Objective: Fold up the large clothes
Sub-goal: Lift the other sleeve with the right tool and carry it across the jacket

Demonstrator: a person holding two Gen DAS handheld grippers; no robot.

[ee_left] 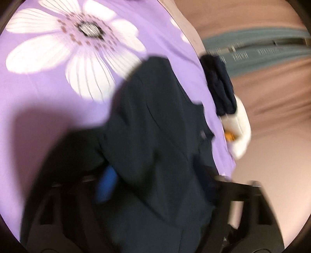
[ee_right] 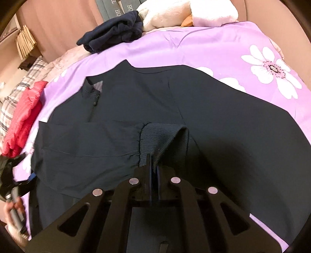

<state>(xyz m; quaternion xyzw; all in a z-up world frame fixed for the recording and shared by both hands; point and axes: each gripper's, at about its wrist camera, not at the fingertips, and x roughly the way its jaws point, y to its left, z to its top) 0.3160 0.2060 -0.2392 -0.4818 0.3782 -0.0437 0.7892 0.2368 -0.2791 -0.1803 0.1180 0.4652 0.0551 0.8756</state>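
Note:
A large dark navy jacket (ee_right: 194, 109) lies spread on a purple bedsheet (ee_right: 204, 50) with white flowers. My right gripper (ee_right: 154, 167) is shut on the jacket's ribbed cuff (ee_right: 163, 138), the sleeve (ee_right: 87, 144) folded across the body. In the blurred left wrist view the jacket (ee_left: 155, 136) drapes over my left gripper (ee_left: 157, 181). One blue pad (ee_left: 107, 184) shows beside the cloth and the jaws stand wide apart. The left gripper also shows at the left edge of the right wrist view (ee_right: 11, 175).
A folded navy garment (ee_right: 112, 31) and a white plush toy (ee_right: 186, 11) lie at the far edge of the bed. A red garment (ee_right: 23, 116) lies on a plaid pillow (ee_right: 23, 85) at the left. The bed edge (ee_left: 223, 116) drops off to the right in the left wrist view.

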